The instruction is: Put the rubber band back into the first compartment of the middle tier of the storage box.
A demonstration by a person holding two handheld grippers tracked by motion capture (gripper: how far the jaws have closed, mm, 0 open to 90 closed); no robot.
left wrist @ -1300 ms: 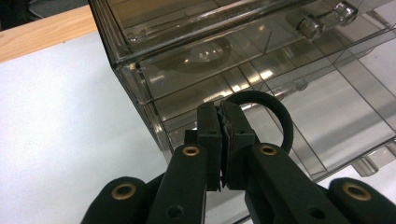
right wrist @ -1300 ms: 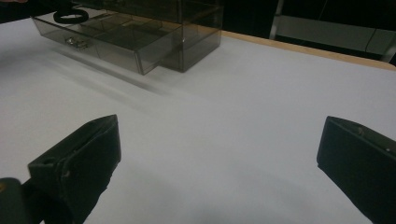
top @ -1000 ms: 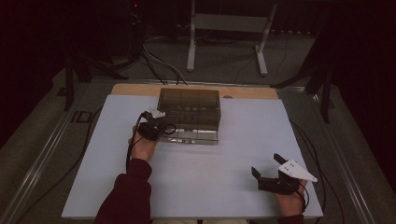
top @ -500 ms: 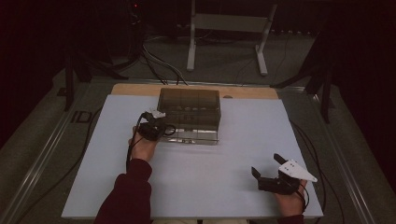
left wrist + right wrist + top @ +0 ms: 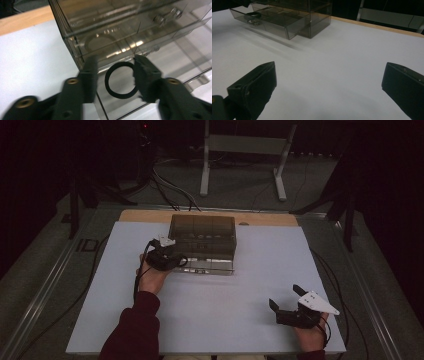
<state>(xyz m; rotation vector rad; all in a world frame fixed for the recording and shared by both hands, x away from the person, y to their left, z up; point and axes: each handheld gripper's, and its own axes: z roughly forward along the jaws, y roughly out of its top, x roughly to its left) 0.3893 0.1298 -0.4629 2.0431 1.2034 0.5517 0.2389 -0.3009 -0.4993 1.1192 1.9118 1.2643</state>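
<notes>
Almost nothing has changed over the last second. In the high view the left claw (image 5: 167, 254) sits at the same front left corner of the smoky clear drawer box (image 5: 202, 232), and the right claw (image 5: 287, 307) rests in the same spot near the front right of the white table (image 5: 220, 315). The person's forearms have not shifted either. That stillness reads as a pause over the target, not a pass through it.

In the left gripper view, the left claw (image 5: 113, 75) is released, its 2 jaws spread with a black ring (image 5: 121, 80) lying between them. The ring rests flat on the floor of the pulled-out bottom drawer (image 5: 175, 65), at its left end, just in front of the box body. Whether the jaw tips touch the drawer floor or hover above it I cannot tell; the ring itself looks untouched and not lifted.

The right gripper view shows the right claw (image 5: 329, 87) wide open and empty, well apart from the box, with bare table between its jaws. It looks to be waiting.

My judgement: the work in hand is picking the ring from the drawer, and the grasp is lined up but not yet closed. The thin, flat ring may slip as the jaws pinch.
</notes>
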